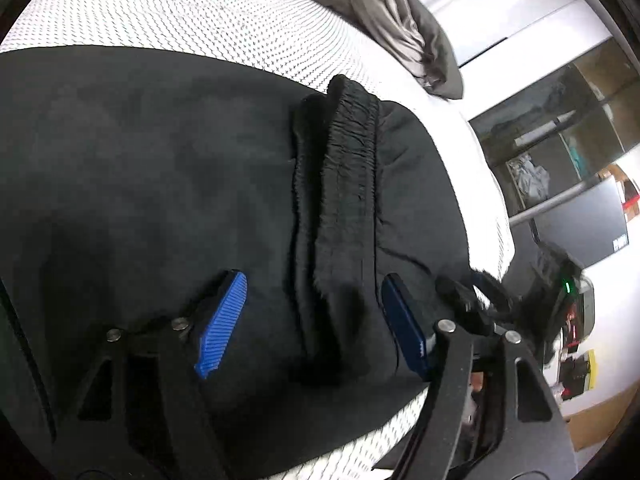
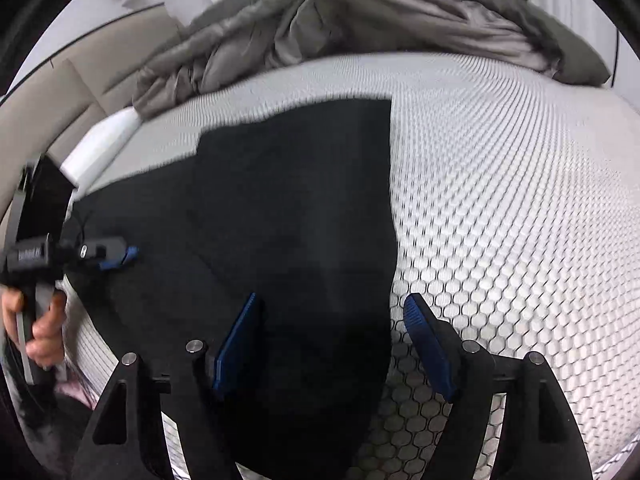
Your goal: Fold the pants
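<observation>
Black pants (image 1: 168, 168) are lying flat on the white honeycomb-patterned bed (image 2: 500, 200), waistband (image 1: 348, 184) bunched. Left claw (image 1: 312, 320) and right claw (image 2: 332, 340) are hovering wide, gripping nothing. The left claw's label is showing blurred, unreadable.

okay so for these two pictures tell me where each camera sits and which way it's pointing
Left wrist: on the left gripper, angled down at the black pants and their waistband on the mattress; its own blue fingers show, apart.
Right wrist: on the right gripper, angled down at the pants' edge; its own fingers, the left gripper and a hand show.
Shared: pants, mattress, grey bedding.
</observation>
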A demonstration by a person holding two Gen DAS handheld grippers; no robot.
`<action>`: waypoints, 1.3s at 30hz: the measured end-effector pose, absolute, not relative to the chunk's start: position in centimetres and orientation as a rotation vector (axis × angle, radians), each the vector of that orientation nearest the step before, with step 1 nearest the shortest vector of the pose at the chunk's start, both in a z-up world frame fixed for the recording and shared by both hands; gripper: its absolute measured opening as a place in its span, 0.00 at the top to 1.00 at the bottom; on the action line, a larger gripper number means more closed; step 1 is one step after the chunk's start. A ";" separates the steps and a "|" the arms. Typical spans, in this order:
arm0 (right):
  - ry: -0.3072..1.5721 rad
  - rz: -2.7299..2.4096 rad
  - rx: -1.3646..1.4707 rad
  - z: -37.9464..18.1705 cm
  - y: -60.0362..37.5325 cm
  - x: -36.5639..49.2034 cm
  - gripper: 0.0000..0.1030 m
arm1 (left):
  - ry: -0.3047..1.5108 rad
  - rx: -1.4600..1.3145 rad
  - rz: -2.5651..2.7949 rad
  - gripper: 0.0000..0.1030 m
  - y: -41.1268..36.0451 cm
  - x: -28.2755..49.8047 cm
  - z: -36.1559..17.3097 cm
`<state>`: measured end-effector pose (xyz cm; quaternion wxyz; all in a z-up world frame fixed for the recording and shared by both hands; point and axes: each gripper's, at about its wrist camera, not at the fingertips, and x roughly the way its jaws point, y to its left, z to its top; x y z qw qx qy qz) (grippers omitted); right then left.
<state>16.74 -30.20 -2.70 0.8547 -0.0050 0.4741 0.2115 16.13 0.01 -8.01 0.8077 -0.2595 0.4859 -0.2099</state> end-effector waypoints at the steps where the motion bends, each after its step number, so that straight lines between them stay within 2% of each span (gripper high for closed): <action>1: 0.981 0.452 -0.018 -2.9 -30.3 16.6 0.26 | 1.040 -0.564 -0.462 0.33 -0.4 16.6 -8.1; 2: 0.973 0.458 -0.025 -3.0 -30.4 16.4 0.26 | 1.041 -0.575 -0.475 0.33 -0.7 17.1 -8.1; 3: 0.967 0.462 -0.026 -3.1 -30.5 16.4 0.25 | 1.039 -0.588 -0.475 0.41 -0.9 17.4 -8.1; 4: 0.968 0.463 -0.019 -3.2 -30.6 16.3 0.25 | 1.036 -0.596 -0.466 0.52 -1.1 17.6 -8.1; 5: 0.970 0.464 -0.017 -3.3 -30.3 16.1 0.24 | 1.035 -0.593 -0.431 0.71 -1.4 17.8 -8.2; 8: 0.956 0.459 -0.059 -3.6 -29.7 16.1 0.22 | 0.975 -0.578 -0.378 0.88 -1.4 17.3 -7.5; 9: 0.952 0.456 -0.068 -3.6 -29.4 16.1 0.22 | 0.953 -0.582 -0.387 0.92 -1.2 16.9 -6.8; 12: 0.946 0.454 -0.076 -3.6 -28.5 16.4 0.21 | 0.858 -0.499 -0.372 0.94 -0.5 15.0 -3.8; 17: 0.922 0.501 -0.089 -2.1 -25.6 16.1 0.19 | 0.755 -0.459 -0.267 0.94 6.2 12.2 -0.2; 21: 0.930 0.530 -0.107 -1.7 -23.2 16.2 0.19 | 0.809 -0.429 -0.099 0.93 13.1 10.2 -2.0; 22: 0.943 0.533 -0.118 -2.1 -22.5 16.3 0.19 | 0.843 -0.454 -0.087 0.92 14.5 10.2 -3.0; 24: 0.964 0.530 -0.145 -2.5 -21.9 16.2 0.19 | 0.895 -0.486 -0.061 0.82 16.3 10.0 -4.6; 29: 0.977 0.534 -0.126 -2.1 -23.4 15.1 0.19 | 0.870 -0.475 0.008 0.79 18.0 8.8 -3.6; 31: 1.006 0.568 -0.048 -1.7 -25.2 14.5 0.19 | 0.822 -0.458 0.028 0.68 18.1 8.3 -2.4; 32: 1.018 0.590 -0.025 -1.7 -26.1 14.0 0.21 | 0.810 -0.457 0.026 0.57 17.9 8.1 -2.0; 33: 1.031 0.617 0.003 -1.7 -26.9 13.5 0.27 | 0.794 -0.459 0.029 0.48 17.7 7.9 -1.5; 34: 1.044 0.650 0.034 -1.7 -27.6 12.9 0.32 | 0.780 -0.465 0.023 0.46 17.6 7.5 -0.9; 35: 1.056 0.673 0.068 -1.7 -28.1 12.4 0.46 | 0.767 -0.470 0.004 0.43 16.8 7.7 -0.4; 36: 1.073 0.688 0.118 -2.0 -28.5 12.4 0.54 | 0.764 -0.470 -0.019 0.41 14.8 8.7 0.2; 39: 1.134 0.718 0.291 -3.5 -29.2 13.0 0.56 | 0.777 -0.456 -0.079 0.39 12.3 9.2 0.7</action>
